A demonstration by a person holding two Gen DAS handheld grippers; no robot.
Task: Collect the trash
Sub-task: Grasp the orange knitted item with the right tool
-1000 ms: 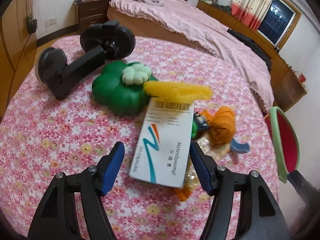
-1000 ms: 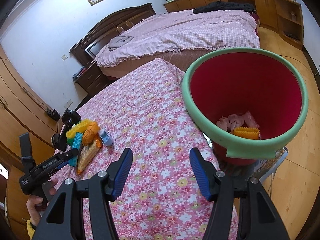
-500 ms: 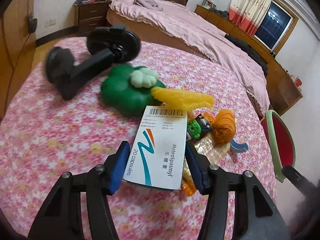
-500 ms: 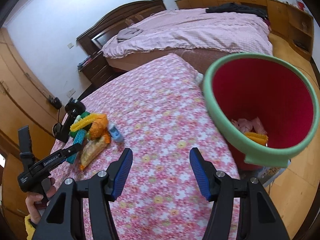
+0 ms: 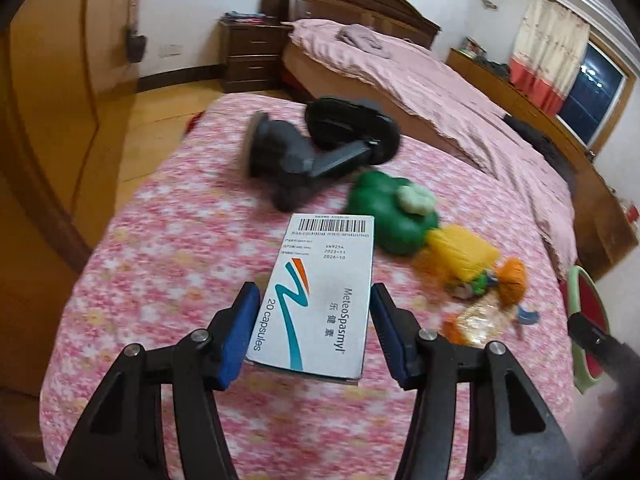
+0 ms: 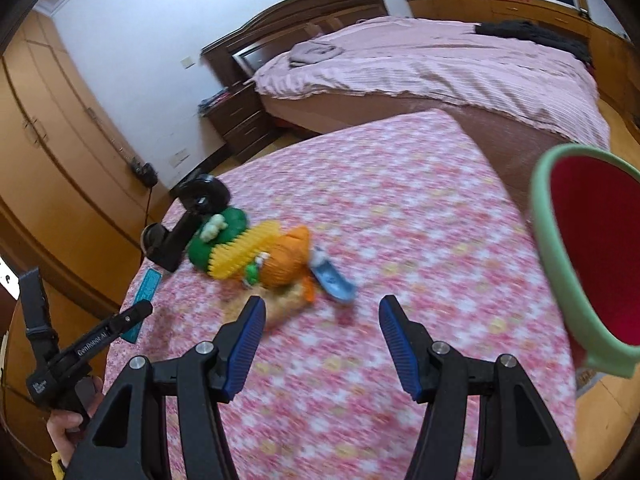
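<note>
Left gripper has the medicine box pinched between its fingers, lifted off the counter. Right gripper is half open, holding nothing. Bin sits far right; the smooth box could slip out on the swing over.

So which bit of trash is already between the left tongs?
The white capsule box, the one with a barcode; the left tongs clamp it, lifted off the cloth, while the other trash lies loose.
</note>
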